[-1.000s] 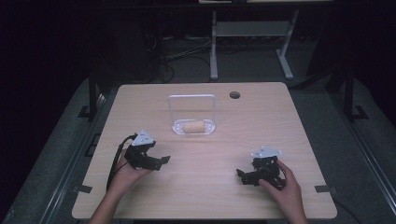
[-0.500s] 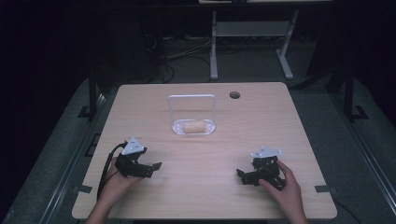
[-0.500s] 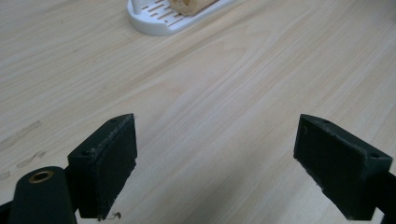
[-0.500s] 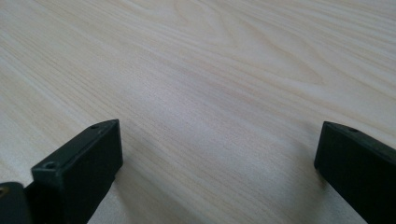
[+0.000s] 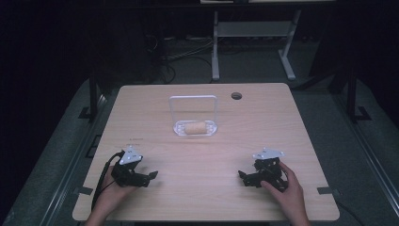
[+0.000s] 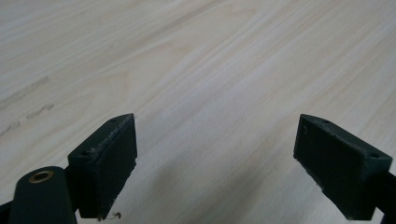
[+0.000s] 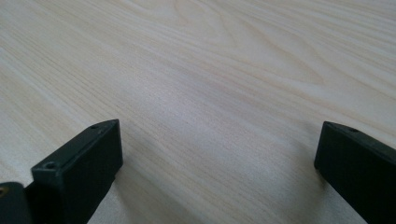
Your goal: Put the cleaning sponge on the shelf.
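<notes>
Bread roll [image 5: 195, 127] sits in clear container [image 5: 210, 130], far centre of surface [image 5: 291, 122]. Left hand-held gripper [image 5: 151, 175] and right hand-held gripper [image 5: 243, 176] rest near, wide open, empty.

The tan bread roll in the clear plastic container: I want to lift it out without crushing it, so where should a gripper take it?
Probably across the middle of the tan bread roll, jaws spanning its short width, coming from above and the near side: it lies lengthwise in the clear plastic container, whose raised lid blocks the far side.
</notes>
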Available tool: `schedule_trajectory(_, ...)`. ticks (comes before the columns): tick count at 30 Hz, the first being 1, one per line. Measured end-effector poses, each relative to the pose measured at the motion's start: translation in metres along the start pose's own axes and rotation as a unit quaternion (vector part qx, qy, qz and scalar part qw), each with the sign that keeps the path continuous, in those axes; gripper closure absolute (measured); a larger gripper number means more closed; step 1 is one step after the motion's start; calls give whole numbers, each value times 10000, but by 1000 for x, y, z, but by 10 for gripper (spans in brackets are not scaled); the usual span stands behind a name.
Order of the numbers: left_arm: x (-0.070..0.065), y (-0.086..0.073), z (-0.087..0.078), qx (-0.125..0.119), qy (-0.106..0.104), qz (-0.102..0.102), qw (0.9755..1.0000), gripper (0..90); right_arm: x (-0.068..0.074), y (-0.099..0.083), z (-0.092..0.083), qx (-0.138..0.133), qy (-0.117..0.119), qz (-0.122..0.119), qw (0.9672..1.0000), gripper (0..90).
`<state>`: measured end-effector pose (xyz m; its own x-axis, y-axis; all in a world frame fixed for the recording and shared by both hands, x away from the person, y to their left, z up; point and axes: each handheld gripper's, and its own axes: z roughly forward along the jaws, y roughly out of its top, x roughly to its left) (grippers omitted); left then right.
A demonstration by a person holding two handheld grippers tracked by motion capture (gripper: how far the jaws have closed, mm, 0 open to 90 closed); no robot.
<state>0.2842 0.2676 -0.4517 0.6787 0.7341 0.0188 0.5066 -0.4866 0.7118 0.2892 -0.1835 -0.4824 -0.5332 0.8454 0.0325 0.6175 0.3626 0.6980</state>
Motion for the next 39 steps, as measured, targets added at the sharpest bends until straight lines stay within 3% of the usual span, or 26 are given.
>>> schedule_trajectory(14, 2, -22, 2, 253, 44, -52, 9997, 130, 0, 0, 0, -5, 2, -6, 10000, 6)
schedule_trajectory(21, 3, -31, 1, -57, -13, -60, 10000, 129, 0, 0, 0, -7, 3, -3, 10000, 6)
schedule_trajectory(39, 5, -32, 1, -58, -87, -14, 9999, 129, 0, 0, 0, -8, 1, -14, 10000, 6)
